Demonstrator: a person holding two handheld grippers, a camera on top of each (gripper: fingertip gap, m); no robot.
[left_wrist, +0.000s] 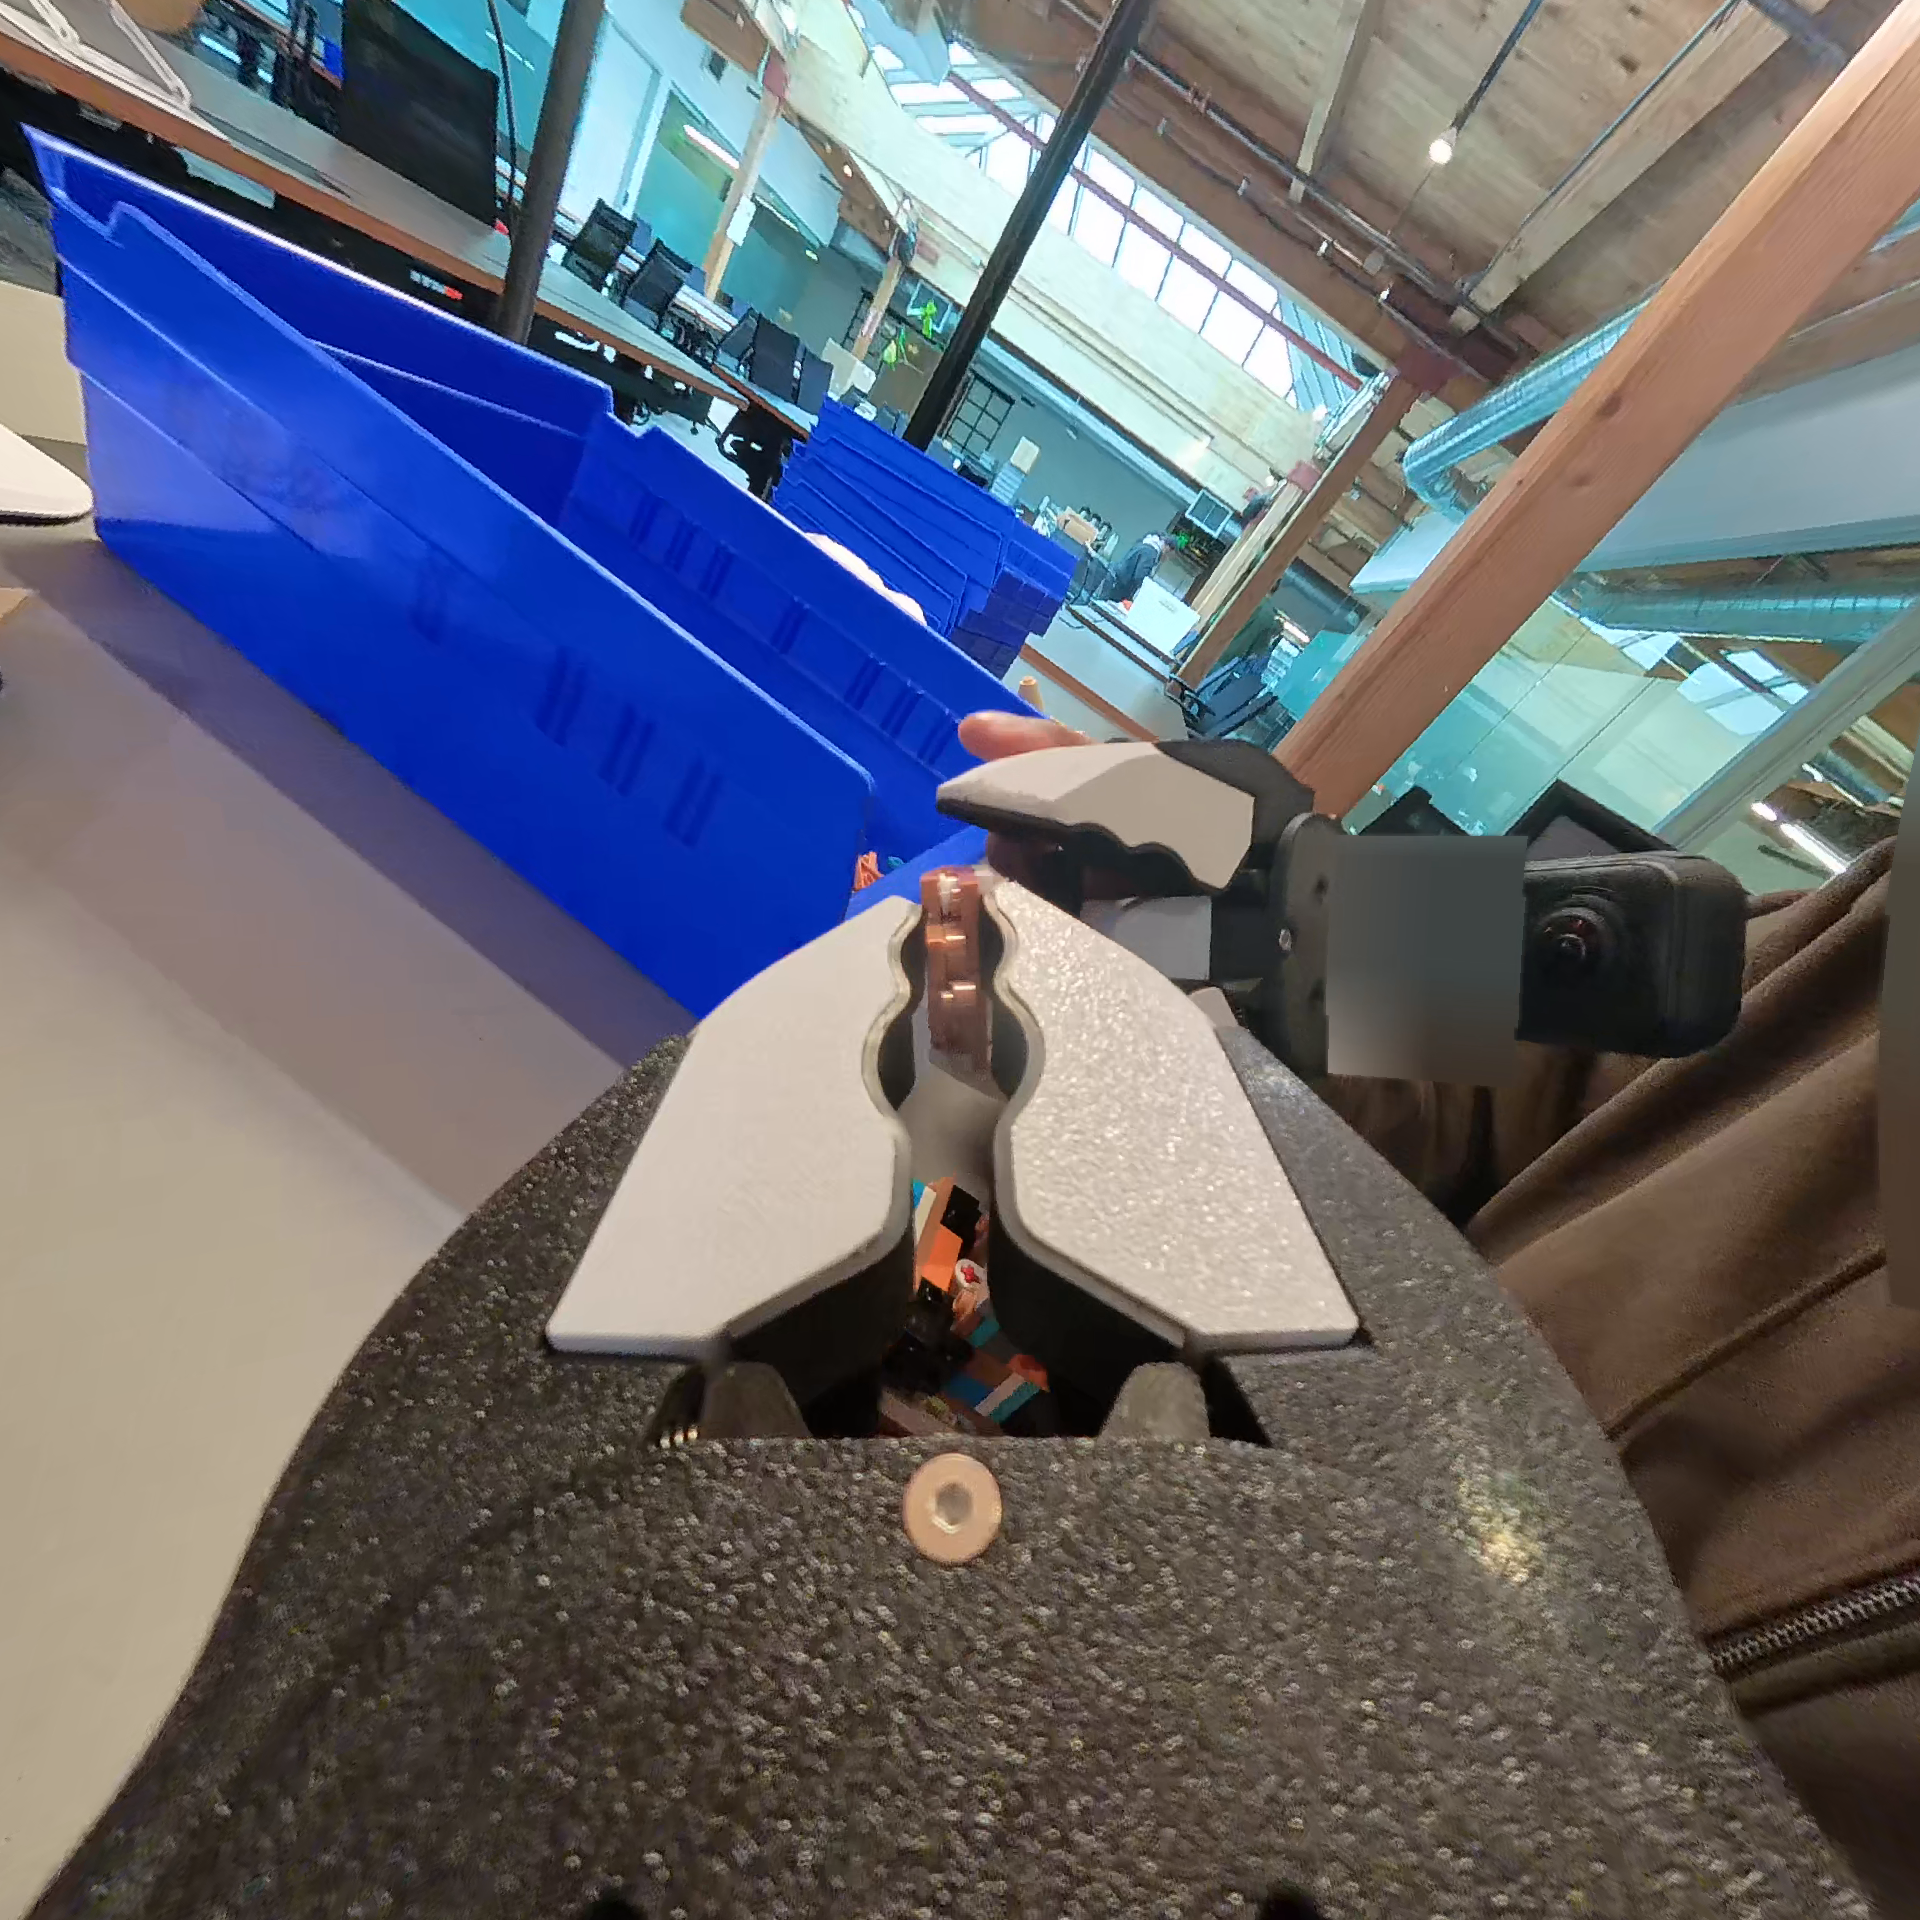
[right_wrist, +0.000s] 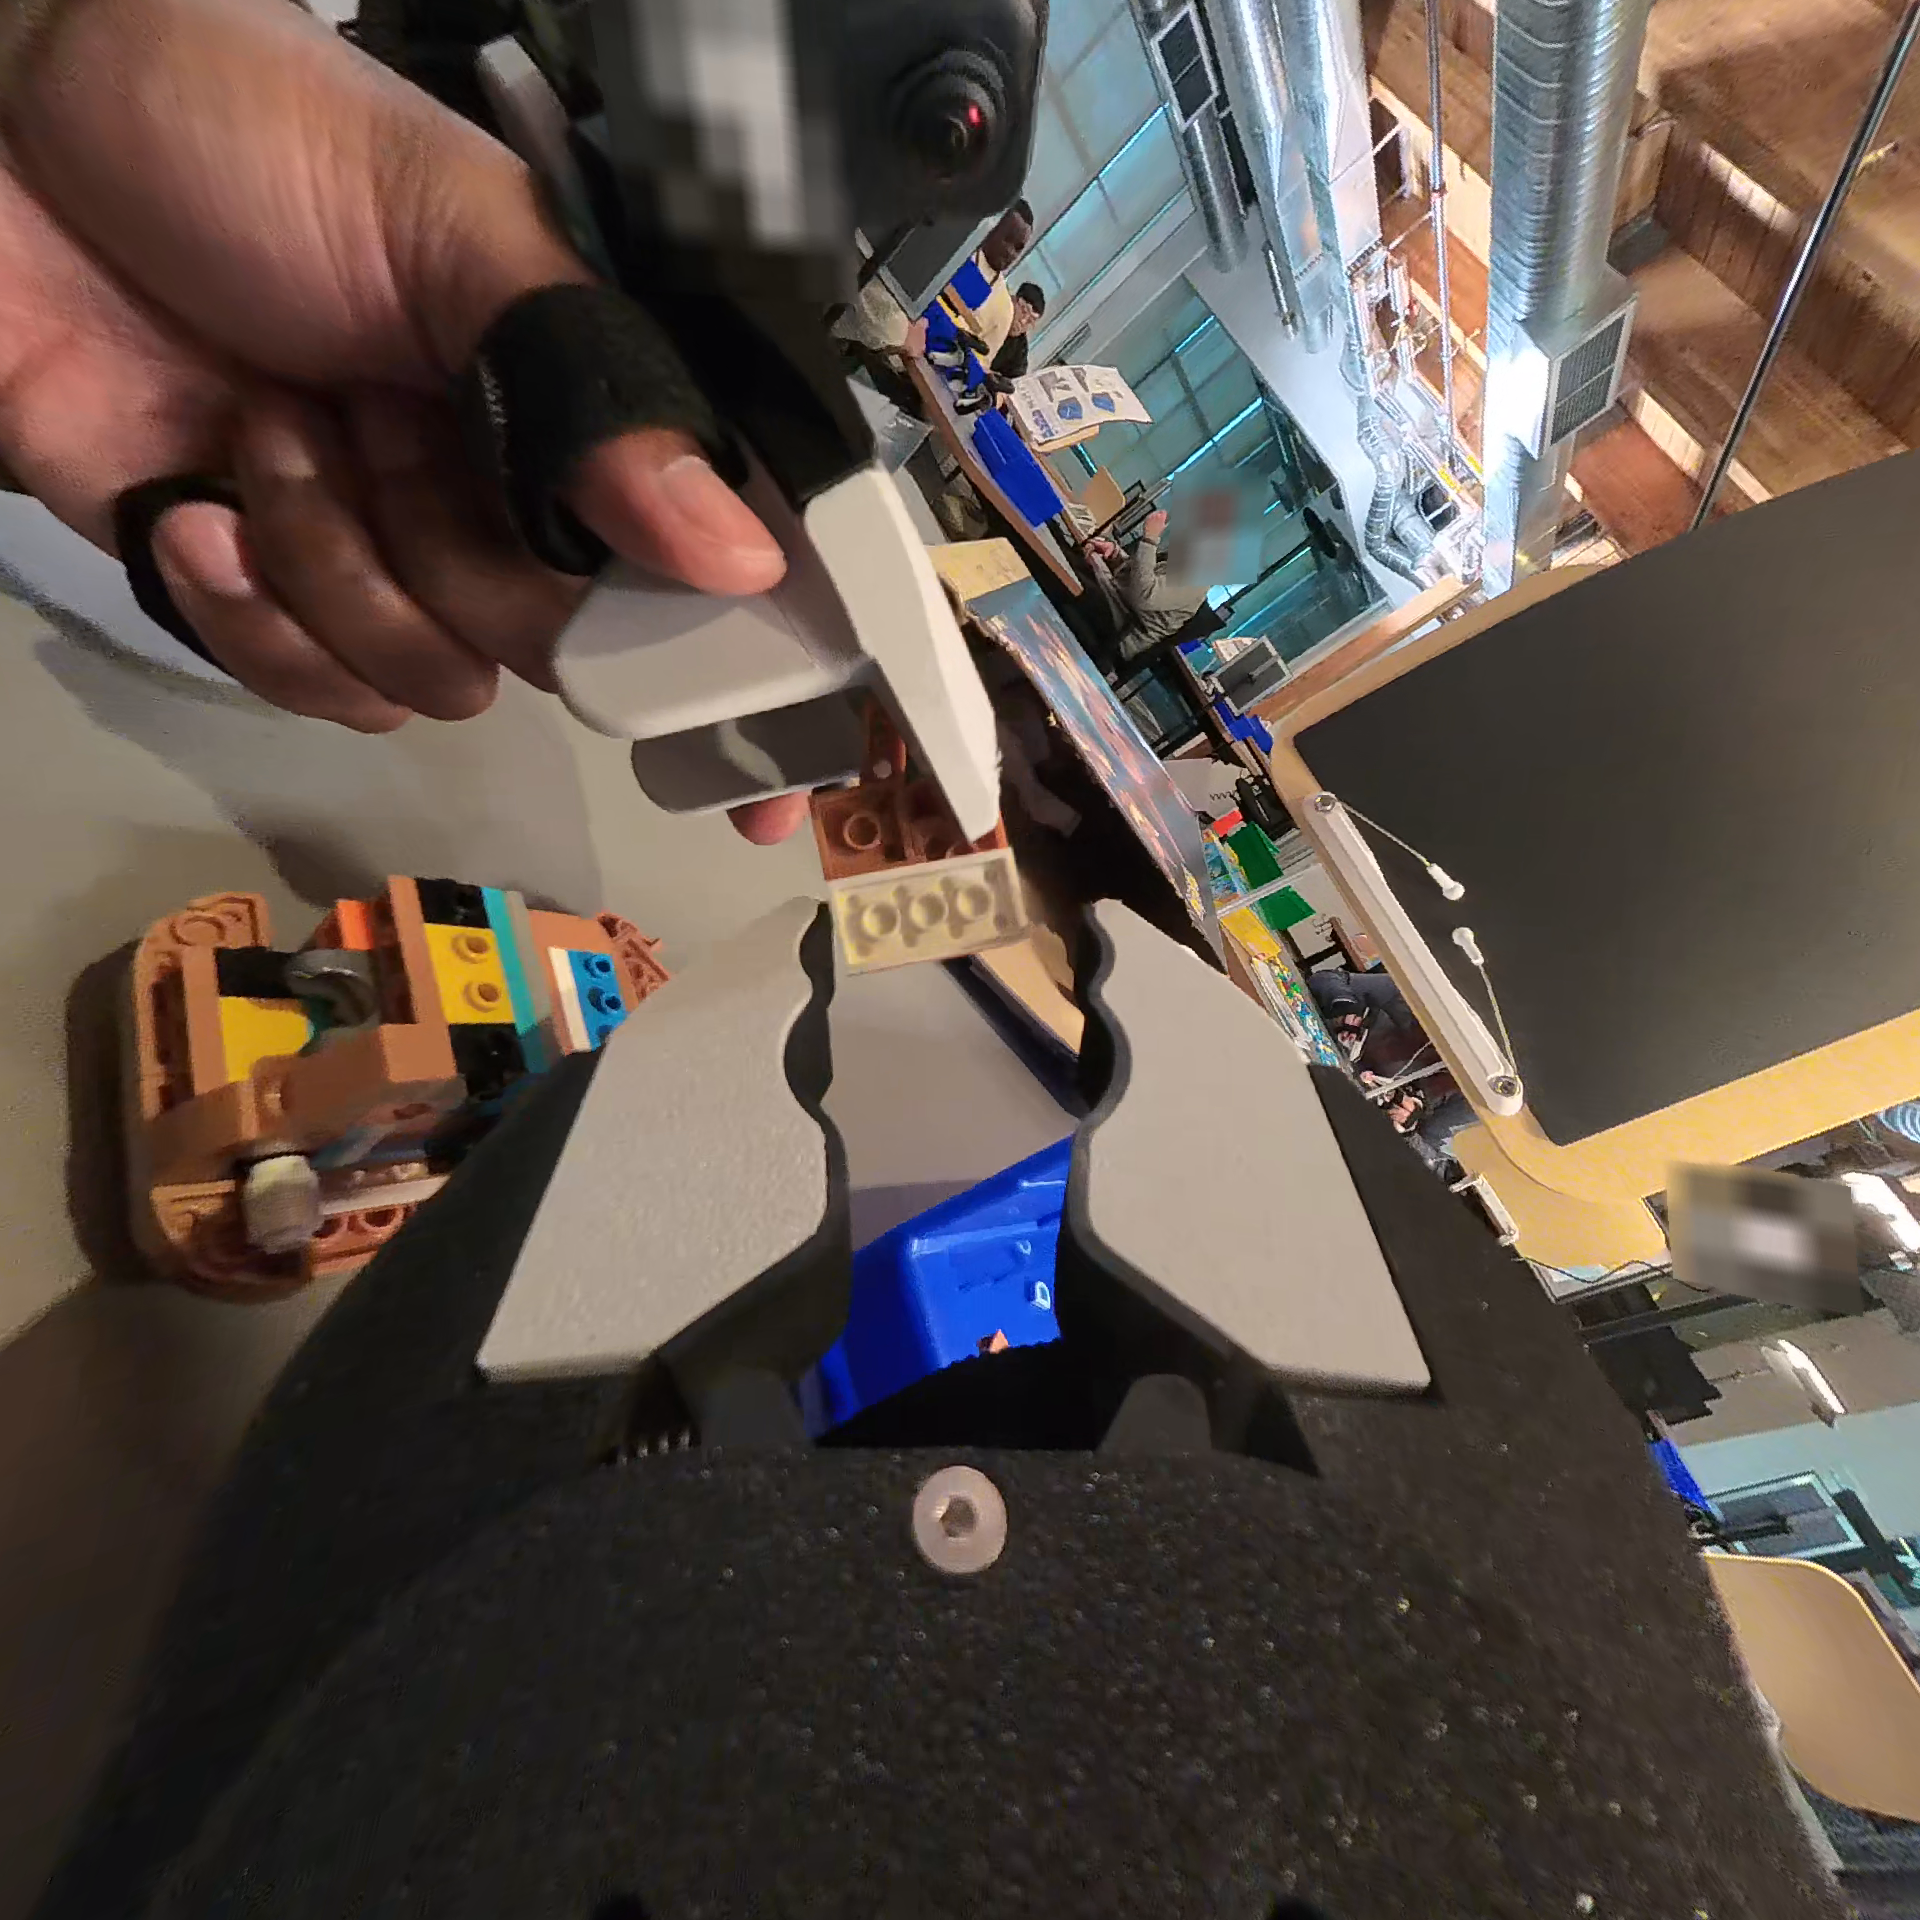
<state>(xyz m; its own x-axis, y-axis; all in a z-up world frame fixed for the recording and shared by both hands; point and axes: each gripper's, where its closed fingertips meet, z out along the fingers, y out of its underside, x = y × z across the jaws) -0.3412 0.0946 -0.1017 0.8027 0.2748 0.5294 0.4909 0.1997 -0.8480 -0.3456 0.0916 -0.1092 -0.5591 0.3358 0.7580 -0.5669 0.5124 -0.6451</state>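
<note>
My left gripper (left_wrist: 951, 914) is shut on a brown brick (left_wrist: 954, 987) that has a small tan plate (left_wrist: 945, 894) on its outer end, held above the grey table (left_wrist: 208, 1039). In the right wrist view a hand holds that gripper (right_wrist: 862, 790) at the upper left, with the brown brick (right_wrist: 883, 831) and tan plate (right_wrist: 930, 920) sticking out. My right gripper (right_wrist: 951, 935) is open, and the tan plate lies between its fingertips, against the left one. A multicoloured brick model (right_wrist: 364, 1070) lies on the table to the left. The right gripper (left_wrist: 997, 842) also shows in the left wrist view.
A long blue bin (left_wrist: 468, 623) stands on the table to the left, with a stack of blue bins (left_wrist: 914, 520) behind it. A blue bin (right_wrist: 956, 1268) shows below my right gripper. A person's brown jacket (left_wrist: 1714, 1299) is close on the right. A wooden post (left_wrist: 1610, 416) rises behind. Only a small space, under 4 cm, lies between the two pairs of fingers.
</note>
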